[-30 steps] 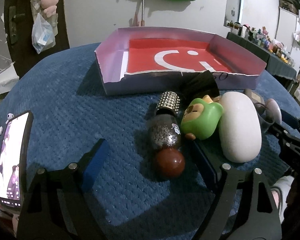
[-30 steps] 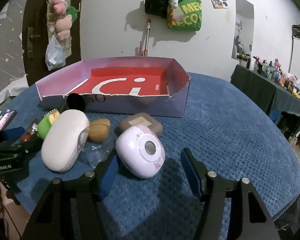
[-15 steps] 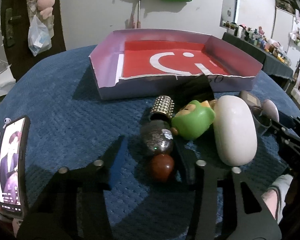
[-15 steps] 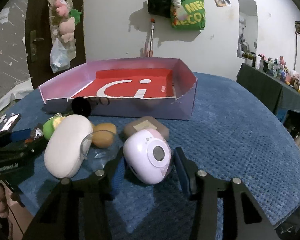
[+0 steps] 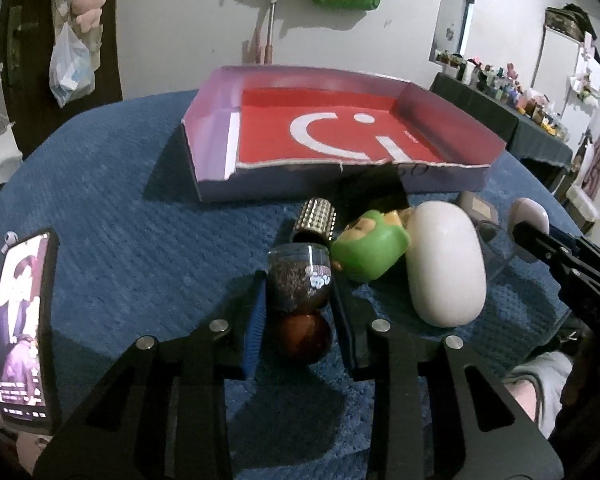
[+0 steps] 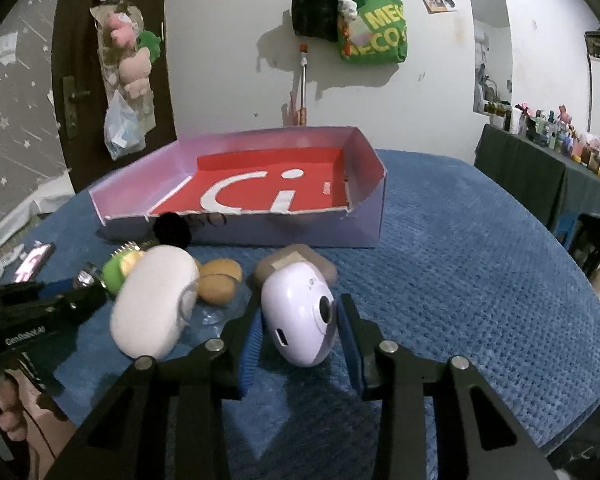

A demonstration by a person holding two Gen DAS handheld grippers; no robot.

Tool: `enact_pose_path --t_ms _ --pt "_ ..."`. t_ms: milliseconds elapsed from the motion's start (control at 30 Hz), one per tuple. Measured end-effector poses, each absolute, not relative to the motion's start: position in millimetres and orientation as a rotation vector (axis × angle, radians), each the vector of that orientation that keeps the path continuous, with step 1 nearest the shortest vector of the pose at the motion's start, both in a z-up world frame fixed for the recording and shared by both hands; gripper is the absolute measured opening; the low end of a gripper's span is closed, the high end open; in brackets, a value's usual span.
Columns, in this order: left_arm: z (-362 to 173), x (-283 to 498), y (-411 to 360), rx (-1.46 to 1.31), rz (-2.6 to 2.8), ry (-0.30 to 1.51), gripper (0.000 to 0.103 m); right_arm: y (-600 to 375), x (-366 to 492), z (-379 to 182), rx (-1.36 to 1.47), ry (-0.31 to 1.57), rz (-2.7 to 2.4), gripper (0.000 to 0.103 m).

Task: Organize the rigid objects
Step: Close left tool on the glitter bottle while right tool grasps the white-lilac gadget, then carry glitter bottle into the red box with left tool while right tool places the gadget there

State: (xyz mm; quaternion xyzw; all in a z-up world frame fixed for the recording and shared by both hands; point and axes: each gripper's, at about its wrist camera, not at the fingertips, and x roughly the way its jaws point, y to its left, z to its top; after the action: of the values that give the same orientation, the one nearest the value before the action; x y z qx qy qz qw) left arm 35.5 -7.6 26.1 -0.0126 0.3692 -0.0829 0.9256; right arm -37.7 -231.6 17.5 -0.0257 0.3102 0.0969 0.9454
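While the left gripper (image 5: 298,308) has just closed, fingers pinching a glittery bottle (image 5: 300,276), the right gripper (image 6: 300,334) pinches a lilac camera (image 6: 300,312) on the blue surface (image 6: 460,280); its arm reads "GenRobot.AI".

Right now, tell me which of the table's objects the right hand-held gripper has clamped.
The lilac toy camera, pinched between the right hand-held gripper pads, unlike the white oval case or brown potatoes lying free beside it.
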Motion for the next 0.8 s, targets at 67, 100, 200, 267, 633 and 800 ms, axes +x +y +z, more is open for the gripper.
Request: enact_pose_path --t_ms 67,100,200,267,633,800 --pt "30.4 33.8 -9.4 -0.018 -0.176 0.743 0.029 -227.9 -39.5 22.0 -0.047 0.623 0.218 0.038" --pt "32.5 33.1 -10.0 -0.017 -0.181 0.737 0.029 -226.4 -40.3 23.8 -0.046 0.620 0.225 0.038" --pt "36.4 33.0 -10.1 -0.021 -0.189 0.730 0.029 -222.7 -41.0 27.7 -0.047 0.614 0.243 0.038" --pt "38.2 32.5 -10.7 -0.017 -0.191 0.725 0.029 -222.0 -39.4 29.8 -0.032 0.619 0.257 0.038" --pt "64.4 40.2 -16.8 -0.003 -0.221 0.675 0.029 -214.1 -32.6 44.3 -0.023 0.608 0.313 0.038" --pt "79.1 47.9 -20.5 0.005 -0.235 0.642 0.029 -208.9 -24.7 54.4 -0.027 0.597 0.341 0.038"
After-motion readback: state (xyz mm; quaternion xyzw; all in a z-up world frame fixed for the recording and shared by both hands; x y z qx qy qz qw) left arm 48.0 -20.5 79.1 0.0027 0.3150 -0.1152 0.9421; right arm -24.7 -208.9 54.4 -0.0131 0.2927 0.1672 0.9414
